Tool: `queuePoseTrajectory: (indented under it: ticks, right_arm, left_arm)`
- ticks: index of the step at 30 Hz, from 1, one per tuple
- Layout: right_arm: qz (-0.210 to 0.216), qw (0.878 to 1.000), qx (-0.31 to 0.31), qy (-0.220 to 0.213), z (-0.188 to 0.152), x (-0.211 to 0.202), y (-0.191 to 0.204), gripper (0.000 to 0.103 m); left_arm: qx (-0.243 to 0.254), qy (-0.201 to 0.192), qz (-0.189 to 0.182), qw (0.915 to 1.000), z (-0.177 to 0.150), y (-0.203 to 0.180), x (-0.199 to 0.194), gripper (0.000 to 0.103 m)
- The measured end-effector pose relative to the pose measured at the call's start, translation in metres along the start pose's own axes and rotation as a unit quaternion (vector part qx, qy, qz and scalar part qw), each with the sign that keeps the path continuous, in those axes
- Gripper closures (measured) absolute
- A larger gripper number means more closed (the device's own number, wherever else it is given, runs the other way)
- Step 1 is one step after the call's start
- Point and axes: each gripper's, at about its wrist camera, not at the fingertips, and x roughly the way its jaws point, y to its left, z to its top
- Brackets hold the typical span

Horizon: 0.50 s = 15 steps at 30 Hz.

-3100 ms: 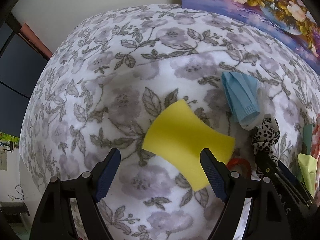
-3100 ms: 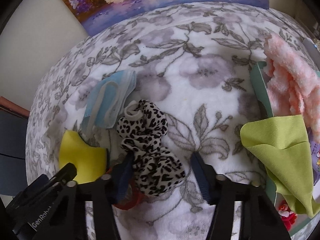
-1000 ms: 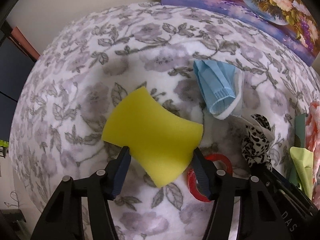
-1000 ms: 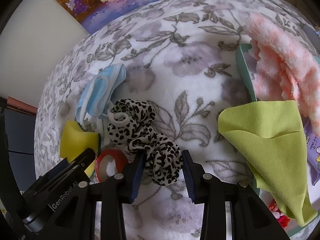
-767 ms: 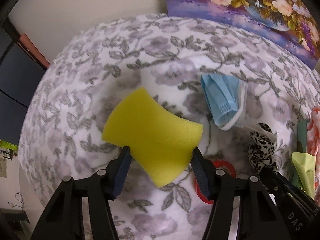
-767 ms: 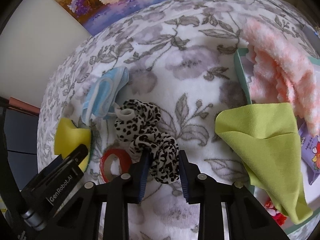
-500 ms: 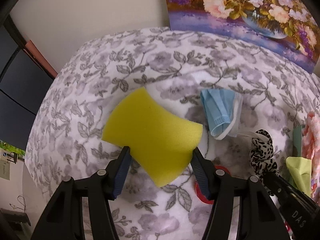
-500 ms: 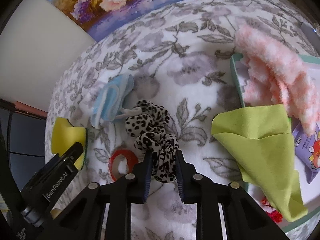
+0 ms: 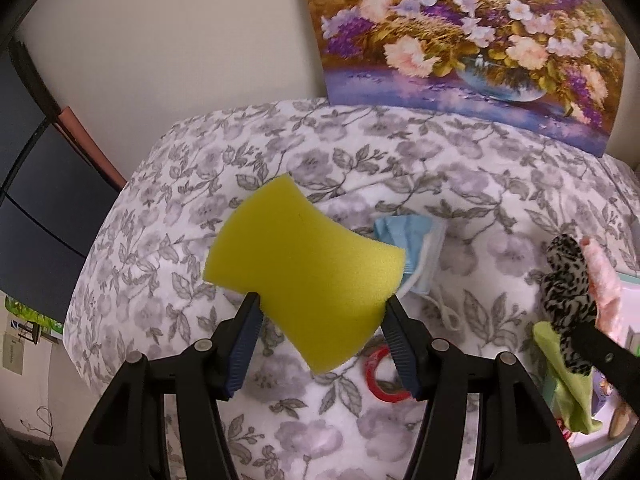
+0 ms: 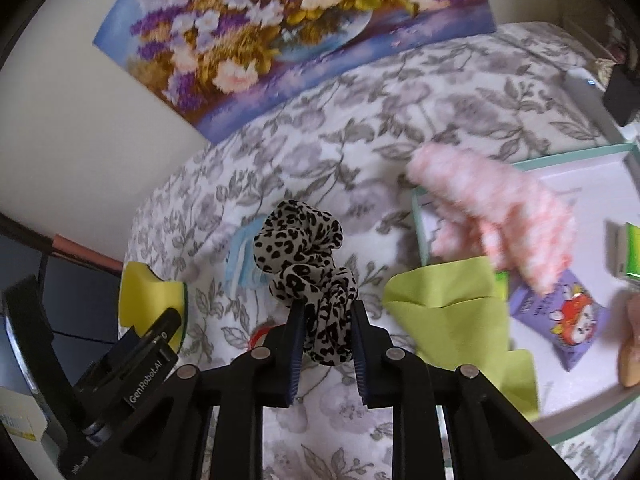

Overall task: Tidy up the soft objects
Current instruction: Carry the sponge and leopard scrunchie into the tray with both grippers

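my right tongs (image 10: 326, 334) pinch the leopard scrunchie (image 10: 306, 268) above the bed, left tongs (image 9: 320, 330) clamp the yellow sponge (image 9: 304, 276), and the green-rimmed tray (image 10: 418, 220) lies to my right, nearer the right hand.

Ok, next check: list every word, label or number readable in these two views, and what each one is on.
"GenRobot.AI": white print on the black body of the left gripper, seen in the right wrist view.
Purple packet in the tray: it carries print, too blurred to read.
Papers at the left wrist view's edge: too small to read.
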Motion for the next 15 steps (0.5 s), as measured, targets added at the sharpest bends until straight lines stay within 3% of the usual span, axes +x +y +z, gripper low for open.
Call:
queuePoseTrajectory:
  ticks: [8, 15]
  right_arm:
    - [-0.03, 0.998, 0.033, -0.042, 0.006, -0.043, -0.041, 0.08]
    - [-0.052, 0.994, 0.078, -0.053, 0.007, -0.067, -0.092, 0.08]
  left_arm:
    - [0.024, -0.022, -0.007, 0.9994, -0.001, -0.029, -0.026, 0.041]
    - [0.081, -0.049, -0.014, 0.9954, -0.012, -0.08, -0.051, 0.041]
